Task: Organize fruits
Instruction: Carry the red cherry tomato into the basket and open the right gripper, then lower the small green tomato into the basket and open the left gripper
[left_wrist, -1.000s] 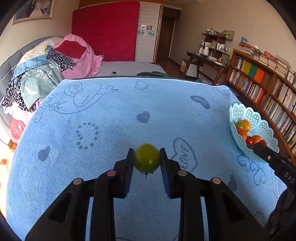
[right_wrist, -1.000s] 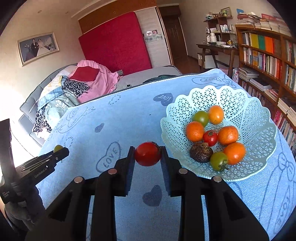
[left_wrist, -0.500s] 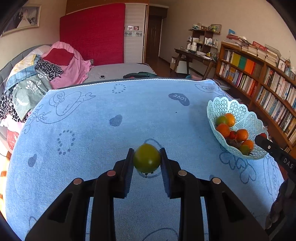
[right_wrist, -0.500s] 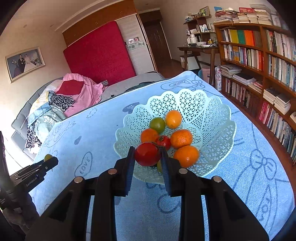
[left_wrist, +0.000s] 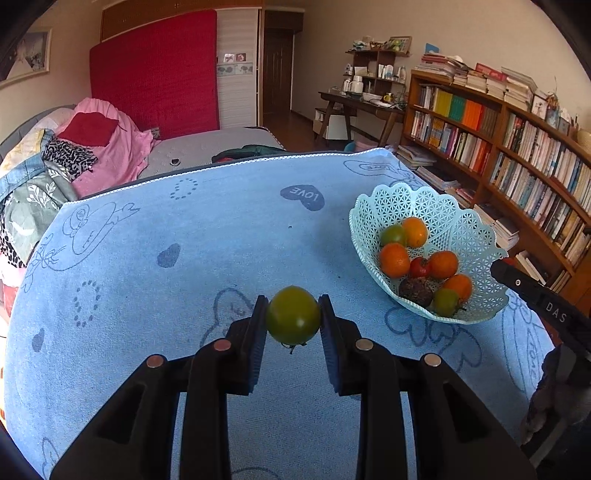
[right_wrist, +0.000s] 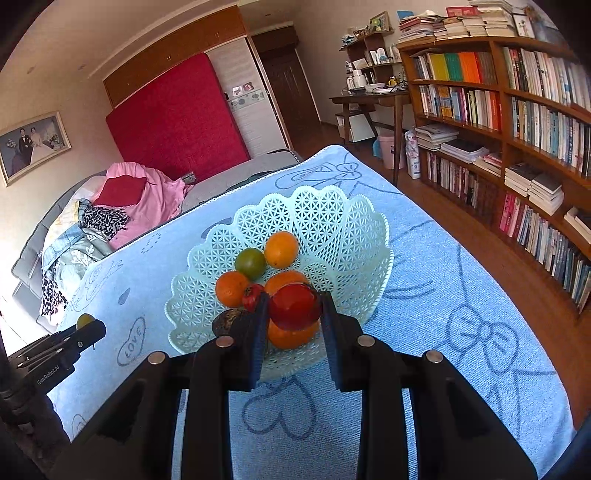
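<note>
My left gripper (left_wrist: 293, 320) is shut on a green tomato (left_wrist: 293, 315) and holds it above the blue towel, left of the basket. The pale green lattice basket (left_wrist: 454, 218) sits at the right and holds several oranges and tomatoes. My right gripper (right_wrist: 294, 308) is shut on a red tomato (right_wrist: 294, 306) and holds it over the basket (right_wrist: 332, 218), above the fruit. An orange (right_wrist: 281, 249) and a green tomato (right_wrist: 250, 263) lie in the basket. The left gripper also shows in the right wrist view (right_wrist: 86, 328), the right one in the left wrist view (left_wrist: 517, 280).
A blue towel (left_wrist: 184, 258) with heart and bow drawings covers the table. A bed with piled clothes (left_wrist: 74, 155) lies beyond its far edge. Bookshelves (right_wrist: 517, 129) and wooden floor stand to the right of the table.
My right gripper has moved forward with the red tomato from beside the basket to over it. My left gripper has carried the green tomato to the right, nearer the basket.
</note>
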